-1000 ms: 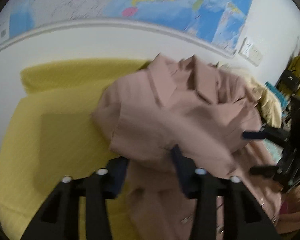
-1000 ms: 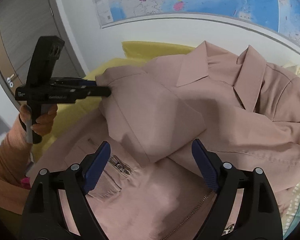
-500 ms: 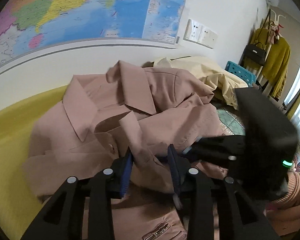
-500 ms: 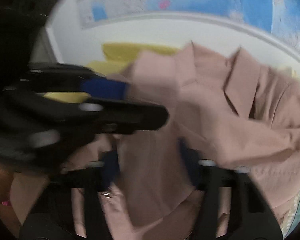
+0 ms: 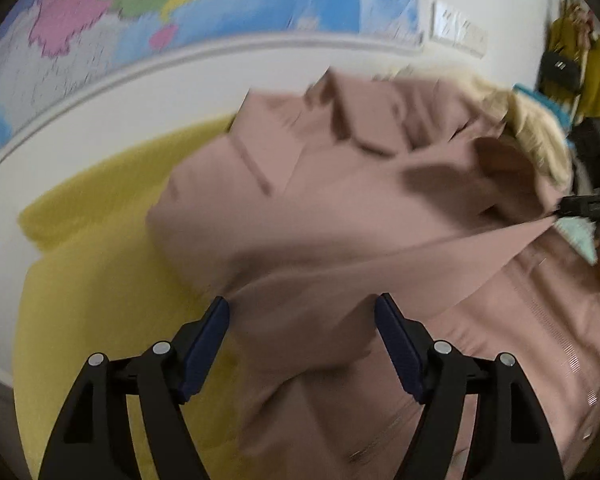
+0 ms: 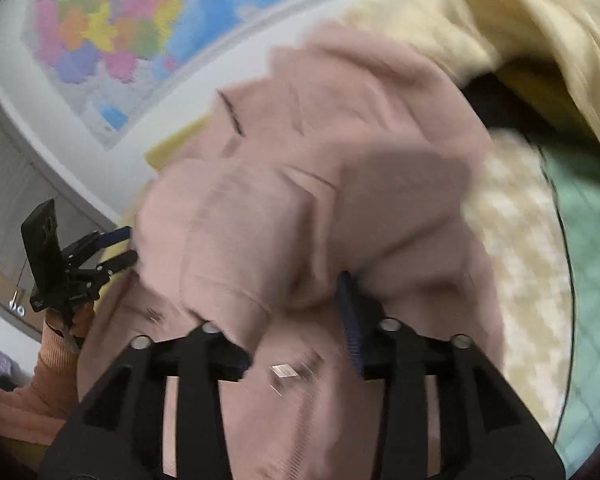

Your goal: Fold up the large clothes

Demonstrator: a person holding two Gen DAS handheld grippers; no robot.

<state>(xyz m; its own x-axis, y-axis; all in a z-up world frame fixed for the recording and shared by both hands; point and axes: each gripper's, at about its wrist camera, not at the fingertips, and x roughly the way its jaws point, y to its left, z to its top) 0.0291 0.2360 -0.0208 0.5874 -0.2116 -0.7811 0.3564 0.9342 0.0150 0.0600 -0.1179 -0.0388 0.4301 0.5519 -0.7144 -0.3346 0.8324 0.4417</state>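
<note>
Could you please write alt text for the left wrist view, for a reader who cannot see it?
A crumpled pink jacket lies on a yellow sheet, part of it between the opening left tongs. At the right edge the right tongs meet a fold of it. A map hangs on the wall.

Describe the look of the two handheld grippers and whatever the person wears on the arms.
Both the left gripper and right gripper have black plastic frames, silver pivot rivets and dark blue ribbed pads. A ribbed orange knit sleeve covers the left arm.

A big colourful map (image 5: 220, 8) is hung on the white wall (image 5: 172, 92), a yellow sheet (image 5: 100, 264) is spread below, and a pale yellow blanket (image 6: 500, 12) is piled nearby.
</note>
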